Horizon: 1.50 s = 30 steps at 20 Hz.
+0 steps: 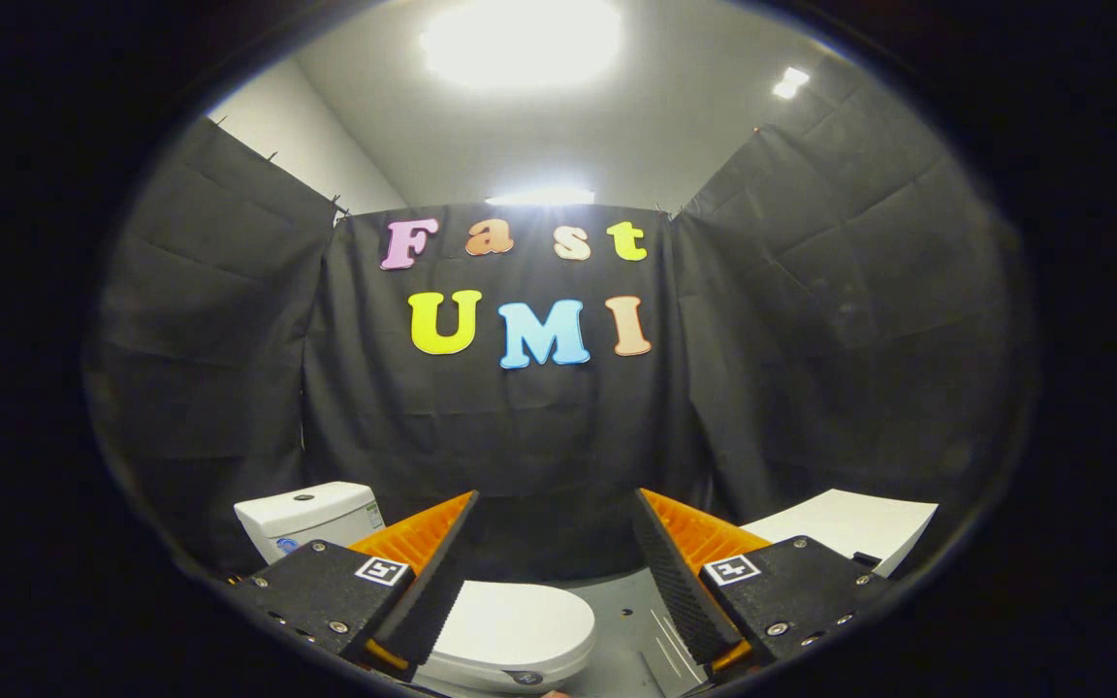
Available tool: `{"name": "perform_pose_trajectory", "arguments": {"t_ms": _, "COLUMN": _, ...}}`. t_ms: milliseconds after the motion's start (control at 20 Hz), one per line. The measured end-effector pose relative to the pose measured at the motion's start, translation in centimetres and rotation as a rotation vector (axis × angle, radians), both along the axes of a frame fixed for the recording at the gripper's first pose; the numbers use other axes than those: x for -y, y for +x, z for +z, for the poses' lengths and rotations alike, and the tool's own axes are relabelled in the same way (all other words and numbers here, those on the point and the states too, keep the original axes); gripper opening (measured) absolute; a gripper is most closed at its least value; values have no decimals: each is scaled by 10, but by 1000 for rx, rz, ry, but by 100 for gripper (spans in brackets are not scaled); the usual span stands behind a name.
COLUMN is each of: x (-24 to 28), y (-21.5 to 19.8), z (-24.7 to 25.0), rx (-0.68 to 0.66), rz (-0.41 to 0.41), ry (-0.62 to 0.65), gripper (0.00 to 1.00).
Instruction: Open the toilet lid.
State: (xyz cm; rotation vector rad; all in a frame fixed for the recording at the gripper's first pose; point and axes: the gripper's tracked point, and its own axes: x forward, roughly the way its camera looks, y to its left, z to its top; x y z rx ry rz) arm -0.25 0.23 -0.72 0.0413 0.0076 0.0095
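- Both fingers of the gripper [554,528] stood wide apart, holding nothing.
- Below and between them, nearer the left finger, lay the closed toilet lid [510,620].
- Its tank [306,514] sat beyond, leftward.

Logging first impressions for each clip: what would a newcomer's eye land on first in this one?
The gripper with its two fingers spread wide apart, holding nothing. Below and between them lies the white toilet lid, closed, nearer the left finger, and the white tank stands just beyond that finger. A bright ceiling light glares above the black cloth wall.
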Motion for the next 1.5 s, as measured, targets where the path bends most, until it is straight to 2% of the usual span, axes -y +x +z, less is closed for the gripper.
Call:
{"name": "perform_pose_trajectory", "arguments": {"t_ms": 650, "x": -1, "y": 3, "z": -10, "rx": 0, "rz": -12, "ry": 5, "gripper": 95}}
{"name": "perform_pose_trajectory", "arguments": {"t_ms": 900, "x": -9, "y": 10, "z": -35, "rx": -17, "rz": -8, "ry": 25, "gripper": 95}}
{"name": "perform_pose_trajectory", "arguments": {"t_ms": 1050, "x": -19, "y": 17, "z": -66, "rx": -60, "rz": 2, "ry": 32, "gripper": 94}}
{"name": "perform_pose_trajectory", "arguments": {"t_ms": 1300, "x": -61, "y": 28, "z": -123, "rx": -152, "rz": 76, "ry": 197, "gripper": 95}}
{"name": "perform_pose_trajectory", "arguments": {"t_ms": 1500, "x": -72, "y": 29, "z": -184, "rx": -257, "rz": 67, "ry": 350, "gripper": 96}}
